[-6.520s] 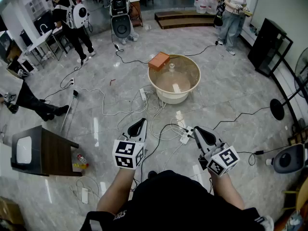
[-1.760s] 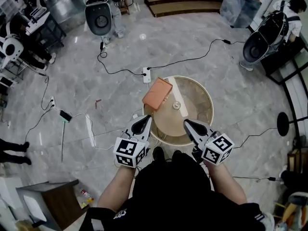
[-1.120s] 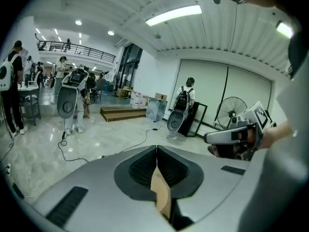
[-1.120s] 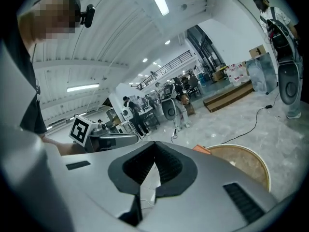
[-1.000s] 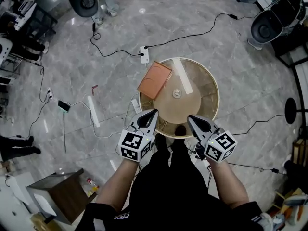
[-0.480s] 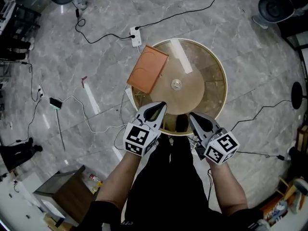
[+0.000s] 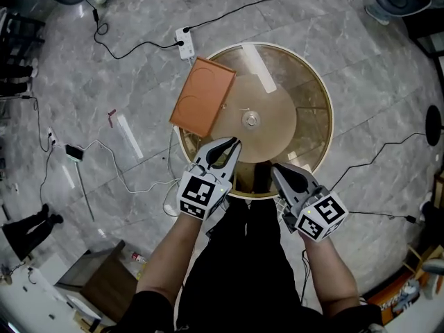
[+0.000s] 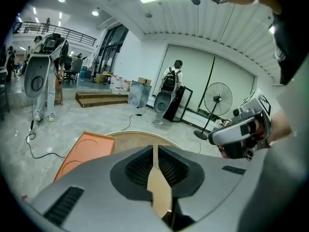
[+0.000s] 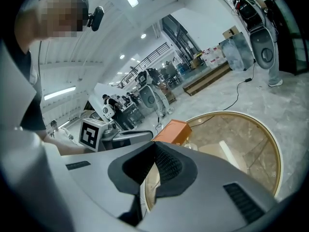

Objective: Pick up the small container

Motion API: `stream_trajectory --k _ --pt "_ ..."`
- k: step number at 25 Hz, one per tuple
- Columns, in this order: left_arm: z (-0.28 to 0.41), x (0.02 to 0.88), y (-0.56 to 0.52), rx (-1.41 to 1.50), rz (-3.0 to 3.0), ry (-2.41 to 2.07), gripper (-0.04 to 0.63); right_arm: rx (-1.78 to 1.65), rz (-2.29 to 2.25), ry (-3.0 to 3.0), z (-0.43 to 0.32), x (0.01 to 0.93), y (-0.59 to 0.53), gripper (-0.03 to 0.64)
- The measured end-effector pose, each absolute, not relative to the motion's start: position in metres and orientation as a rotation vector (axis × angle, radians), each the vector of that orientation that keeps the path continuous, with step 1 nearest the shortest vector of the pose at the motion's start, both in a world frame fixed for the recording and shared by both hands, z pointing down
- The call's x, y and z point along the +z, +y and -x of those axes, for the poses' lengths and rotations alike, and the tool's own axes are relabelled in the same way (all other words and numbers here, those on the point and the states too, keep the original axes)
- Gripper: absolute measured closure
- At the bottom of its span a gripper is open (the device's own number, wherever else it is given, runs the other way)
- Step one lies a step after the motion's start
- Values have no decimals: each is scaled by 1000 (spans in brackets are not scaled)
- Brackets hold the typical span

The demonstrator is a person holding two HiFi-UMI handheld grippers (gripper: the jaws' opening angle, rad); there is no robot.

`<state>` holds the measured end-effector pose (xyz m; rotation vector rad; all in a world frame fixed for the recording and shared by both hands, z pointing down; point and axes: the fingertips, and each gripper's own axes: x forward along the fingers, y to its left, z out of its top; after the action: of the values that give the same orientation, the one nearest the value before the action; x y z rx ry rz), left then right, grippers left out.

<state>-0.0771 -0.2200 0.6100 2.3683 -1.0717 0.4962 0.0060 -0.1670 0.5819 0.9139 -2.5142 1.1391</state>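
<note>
The floor (image 7: pixel 104 61) is grey marble, crossed by cables (image 7: pixel 139 47) and a power strip (image 7: pixel 184 41). A round glass-topped table (image 7: pixel 326 116) stands directly ahead of the person. The box (image 7: pixel 202 96), orange and flat, lies at the table's left rim and appears to overhang it. It is probably the task's container, although a small round item (image 7: pixel 251 120) at the table's centre cannot be ruled out.

The left gripper (image 7: pixel 232 143) hovers over the near rim, just beside the box. Its jaws are pressed together with nothing between them. The right gripper (image 7: pixel 274 168) is at the near rim, also clenched and empty.

Hazards:
- Closed jaws cannot take the box. Open them before the approach.
- A push from closed tips may slide the box off the rim.
- Cables lie near the feet and may catch a step.

There is open room above the table top and to its right.
</note>
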Motion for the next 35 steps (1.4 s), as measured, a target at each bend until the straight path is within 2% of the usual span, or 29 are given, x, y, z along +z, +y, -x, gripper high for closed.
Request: stream_trajectory --k 5,13,20,23,28,35 --pt "63 651 -228 523 -2399 -1042 498 1141 -927 -2489 -20 622 -173 602" --pt "47 730 -239 564 -2385 -1077 444 1129 -844 -2443 -22 698 -168 601" --pt "35 768 -252 594 -2376 -1127 312 1142 -790 -2467 -19 736 -184 602" --pt "33 781 -260 596 -2378 -1145 277 1155 -773 -2482 -20 751 -188 603" --pt "30 800 -262 615 -2379 -1147 248 1145 -738 -2476 -20 767 -183 601" --pt "16 812 -269 641 -2381 -1185 242 1131 -707 -2467 -30 771 -176 602"
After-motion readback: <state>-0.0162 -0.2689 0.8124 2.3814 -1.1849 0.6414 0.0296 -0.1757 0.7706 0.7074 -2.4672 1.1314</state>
